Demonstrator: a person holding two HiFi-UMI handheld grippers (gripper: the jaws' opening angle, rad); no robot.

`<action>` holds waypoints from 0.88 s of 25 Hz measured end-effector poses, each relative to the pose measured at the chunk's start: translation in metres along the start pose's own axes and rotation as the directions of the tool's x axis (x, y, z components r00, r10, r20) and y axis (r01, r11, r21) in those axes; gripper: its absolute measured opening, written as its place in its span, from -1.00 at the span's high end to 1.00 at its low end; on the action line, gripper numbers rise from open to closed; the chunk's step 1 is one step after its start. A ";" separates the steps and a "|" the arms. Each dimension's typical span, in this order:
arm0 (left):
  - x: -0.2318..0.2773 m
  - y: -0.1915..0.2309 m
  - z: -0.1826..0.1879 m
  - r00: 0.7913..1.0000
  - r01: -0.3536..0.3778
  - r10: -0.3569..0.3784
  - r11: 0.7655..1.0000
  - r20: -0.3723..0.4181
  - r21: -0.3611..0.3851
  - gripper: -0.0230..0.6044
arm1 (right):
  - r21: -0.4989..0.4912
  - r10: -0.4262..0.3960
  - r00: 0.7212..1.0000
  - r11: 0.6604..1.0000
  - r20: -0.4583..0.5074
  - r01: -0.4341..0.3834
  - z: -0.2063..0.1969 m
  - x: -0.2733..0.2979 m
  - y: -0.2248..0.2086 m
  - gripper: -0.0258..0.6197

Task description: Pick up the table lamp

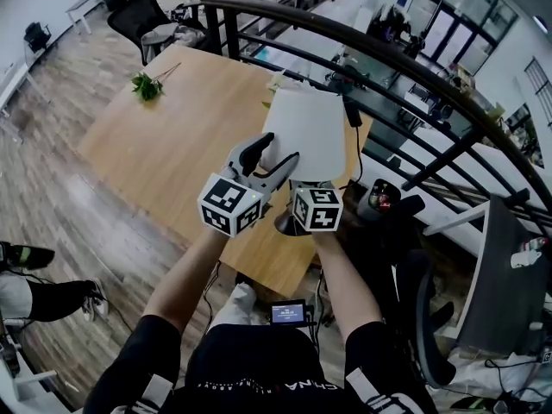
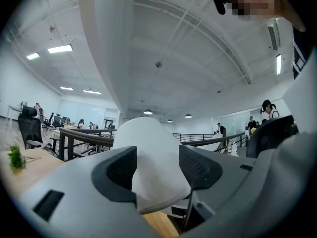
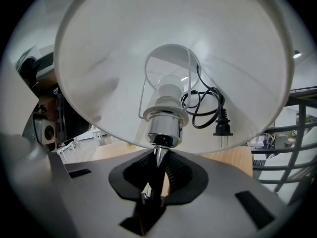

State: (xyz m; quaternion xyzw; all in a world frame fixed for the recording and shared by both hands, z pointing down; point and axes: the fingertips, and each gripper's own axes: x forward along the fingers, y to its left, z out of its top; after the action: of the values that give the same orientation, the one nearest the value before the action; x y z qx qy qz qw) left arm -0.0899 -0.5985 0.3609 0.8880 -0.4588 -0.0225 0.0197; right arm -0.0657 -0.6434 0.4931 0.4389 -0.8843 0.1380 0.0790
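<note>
Holding the table lamp (image 1: 304,132): I've got both grippers on it. It's upright over the near corner of the wooden table (image 1: 172,136), right in front of me.
Shade (image 2: 148,157): white, wide end down. From below I can see straight up into it to the socket.
Stem (image 3: 157,157): thin chrome rod that drops from the socket into the right jaws.
Cord (image 3: 213,108): black, coiled up inside the shade with the plug dangling.
Right gripper (image 3: 157,175): jaws clamped on the stem, just under the shade.
Left gripper (image 2: 156,167): jaws closed on the shade's lower part, one pad on each side.
Base: dark and round, just below the marker cubes at the table's edge. Honestly can't tell if it's clear of the wood.
Table: a green sprig (image 1: 147,84) lies at the far end, well apart from the lamp.
Around: a dark railing (image 1: 388,59) curves behind the table, with an office chair (image 1: 142,15) beyond it.
</note>
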 end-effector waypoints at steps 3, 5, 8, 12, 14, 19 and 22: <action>-0.010 -0.007 0.011 1.000 -0.015 0.015 1.000 0.016 0.001 0.05 | -0.013 0.018 1.000 1.000 0.000 -0.018 0.008 -0.010 0.009 0.67; -0.017 -0.012 0.018 0.999 -0.028 0.028 1.000 0.026 0.006 0.05 | -0.017 0.032 0.999 0.999 0.003 -0.032 0.013 -0.017 0.015 0.67; -0.027 -0.024 0.027 0.998 -0.046 0.045 0.999 0.036 0.021 0.05 | -0.016 0.047 0.999 0.999 0.007 -0.047 0.018 -0.031 0.023 0.67; -0.041 -0.042 0.034 0.997 -0.068 0.066 0.997 0.035 0.035 0.05 | -0.004 0.071 0.997 0.997 0.000 -0.071 0.016 -0.050 0.035 0.67; -0.048 -0.049 0.034 0.996 -0.081 0.080 0.996 0.034 0.038 0.05 | -0.005 0.085 0.996 0.996 -0.003 -0.085 0.013 -0.058 0.039 0.68; -0.064 -0.068 0.031 0.992 -0.121 0.120 0.992 0.029 0.039 0.05 | -0.001 0.113 0.994 0.994 -0.014 -0.113 0.004 -0.078 0.050 0.68; -0.076 -0.079 0.030 0.991 -0.137 0.136 0.990 0.020 0.046 0.05 | 0.012 0.130 0.991 0.991 -0.017 -0.130 -0.003 -0.091 0.060 0.68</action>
State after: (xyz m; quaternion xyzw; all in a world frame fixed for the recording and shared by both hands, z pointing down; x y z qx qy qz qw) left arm -0.0716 -0.4912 0.3281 0.8546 -0.5190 -0.0178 -0.0034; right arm -0.0588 -0.5397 0.4614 0.3796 -0.9095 0.1518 0.0752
